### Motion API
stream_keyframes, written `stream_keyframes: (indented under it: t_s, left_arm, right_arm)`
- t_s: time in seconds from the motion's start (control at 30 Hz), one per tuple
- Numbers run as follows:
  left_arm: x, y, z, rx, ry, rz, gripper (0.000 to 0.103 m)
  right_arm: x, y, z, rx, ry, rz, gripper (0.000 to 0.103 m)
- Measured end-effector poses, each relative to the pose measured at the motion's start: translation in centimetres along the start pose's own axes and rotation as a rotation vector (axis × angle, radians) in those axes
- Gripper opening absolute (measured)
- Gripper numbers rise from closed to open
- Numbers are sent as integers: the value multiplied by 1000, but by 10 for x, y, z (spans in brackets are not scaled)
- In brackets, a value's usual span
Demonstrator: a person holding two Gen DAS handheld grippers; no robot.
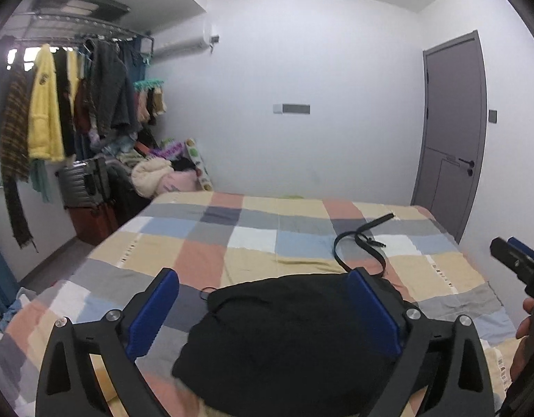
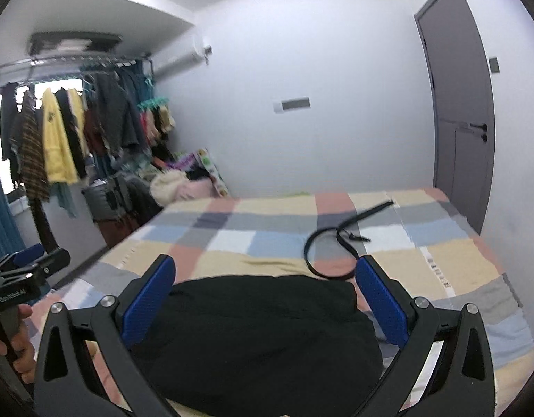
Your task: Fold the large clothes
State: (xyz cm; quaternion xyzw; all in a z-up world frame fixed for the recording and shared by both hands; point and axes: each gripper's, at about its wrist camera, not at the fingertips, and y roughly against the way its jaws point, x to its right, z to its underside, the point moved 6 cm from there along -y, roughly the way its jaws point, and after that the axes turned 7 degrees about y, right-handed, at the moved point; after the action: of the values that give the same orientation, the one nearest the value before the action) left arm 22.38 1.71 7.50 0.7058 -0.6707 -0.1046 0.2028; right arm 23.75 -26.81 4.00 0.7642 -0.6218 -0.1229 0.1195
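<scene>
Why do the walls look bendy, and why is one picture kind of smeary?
Left wrist view: the fisheye lens bows the door and darkens the corners; it is mostly sharp. Right wrist view: same bending, plus smeared blur on the hanging clothes and the belt.

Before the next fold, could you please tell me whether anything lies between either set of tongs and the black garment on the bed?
Nothing visible does. The left tongs and right tongs are both open directly over the bunched black fabric garment. The thin black strap lies beyond it on the pastel checked bedsheet.
</scene>
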Motion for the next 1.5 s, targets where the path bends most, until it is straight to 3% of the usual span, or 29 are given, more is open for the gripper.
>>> stream_keyframes:
  t_s: [0.2,0.4,0.53,1.07,1.5]
  left_arm:
    - [-10,60,5,34,28,7,99]
    - [-20,100,24,39,42,-20,99]
    - [-21,113,44,15,55,5,99]
    - [-13,90,133,-140,35,-12,99]
    - [-2,78,149,-174,23,-8,99]
  right_arm:
    - [-24,63,-3,67,39,-9,103]
    - [-46,96,15,70,58,-39,103]
    - [-56,110,30,62,60,-43,103]
    - [-41,109,113,-77,31,17,103]
    - [-35,97,135,-130,15,25,103]
